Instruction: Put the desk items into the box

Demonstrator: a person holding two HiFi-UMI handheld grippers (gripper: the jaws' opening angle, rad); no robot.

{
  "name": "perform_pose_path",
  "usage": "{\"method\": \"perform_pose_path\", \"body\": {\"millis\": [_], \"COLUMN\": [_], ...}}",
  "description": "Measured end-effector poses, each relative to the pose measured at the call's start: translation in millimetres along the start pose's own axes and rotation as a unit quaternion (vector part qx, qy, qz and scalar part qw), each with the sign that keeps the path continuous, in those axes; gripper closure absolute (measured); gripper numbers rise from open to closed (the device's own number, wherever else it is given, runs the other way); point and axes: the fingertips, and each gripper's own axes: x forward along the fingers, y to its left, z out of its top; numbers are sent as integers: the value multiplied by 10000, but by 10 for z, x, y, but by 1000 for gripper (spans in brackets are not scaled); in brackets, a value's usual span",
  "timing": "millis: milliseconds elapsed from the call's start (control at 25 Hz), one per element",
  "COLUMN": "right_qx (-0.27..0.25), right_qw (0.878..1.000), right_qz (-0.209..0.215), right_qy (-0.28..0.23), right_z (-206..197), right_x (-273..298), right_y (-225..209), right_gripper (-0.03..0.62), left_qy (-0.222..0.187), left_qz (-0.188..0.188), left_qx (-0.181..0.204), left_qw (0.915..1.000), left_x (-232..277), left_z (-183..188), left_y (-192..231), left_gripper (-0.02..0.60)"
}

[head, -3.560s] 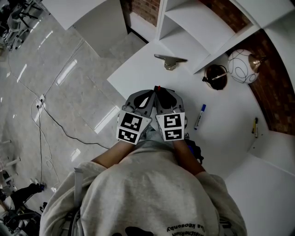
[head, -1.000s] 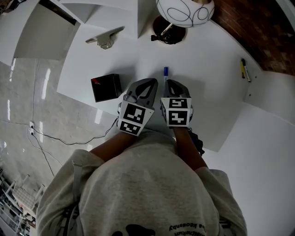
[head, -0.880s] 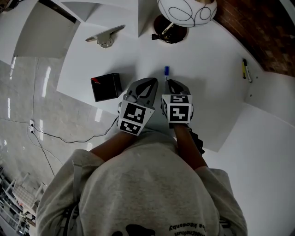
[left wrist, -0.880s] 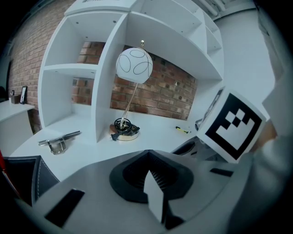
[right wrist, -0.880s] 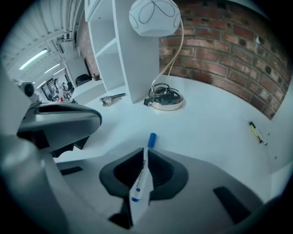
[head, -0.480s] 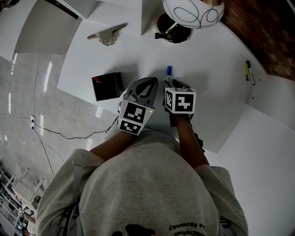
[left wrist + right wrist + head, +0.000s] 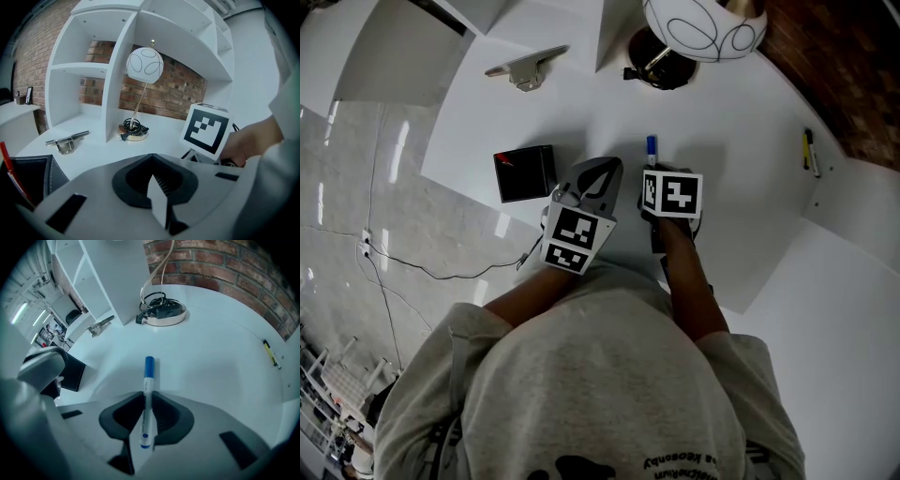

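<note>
A blue-capped white marker point(image 7: 147, 394) lies on the white desk point(image 7: 741, 187), with only its cap end point(image 7: 652, 147) showing past my right gripper point(image 7: 655, 174). That gripper point(image 7: 146, 405) points steeply down over it. Its jaws have just been closing and now press the marker's barrel from both sides. A black open box point(image 7: 525, 173) stands left of my left gripper point(image 7: 602, 169), with a red pen point(image 7: 9, 168) leaning inside it. The left gripper point(image 7: 154, 190) hovers beside the right one, jaws together, holding nothing.
A globe lamp point(image 7: 703, 23) with a round base and coiled cord point(image 7: 161, 312) stands at the back by the white shelf unit. A metal clip point(image 7: 527, 67) lies at the back left. A yellow-and-black pen point(image 7: 811, 153) lies far right. The desk edge drops to floor at the left.
My right gripper has tipped downward onto the marker, so its marker cube now faces up. The left gripper has stayed where it was.
</note>
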Motion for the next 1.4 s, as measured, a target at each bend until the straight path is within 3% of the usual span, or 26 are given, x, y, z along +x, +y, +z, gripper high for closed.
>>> {"method": "perform_pose_path", "body": {"millis": [400, 840, 1160, 1400], "right_qx": [318, 168, 124, 13], "right_qw": [9983, 9922, 9811, 9662], "right_qz": [224, 150, 156, 231], "right_qy": [-438, -1225, -1925, -2566], "right_z": [85, 228, 374, 508], "right_x": [-223, -567, -822, -1027], "right_y": [88, 257, 323, 414], "right_gripper": [519, 519, 519, 519], "left_qy": [-109, -290, -456, -605], "left_qz": [-41, -54, -24, 60], "left_qx": [116, 305, 434, 475], "left_qw": [9999, 9991, 9980, 9970], "left_x": [-111, -269, -350, -425], "left_z": [68, 181, 291, 387], "left_y": [-42, -97, -123, -98], "left_gripper": [578, 578, 578, 578]}}
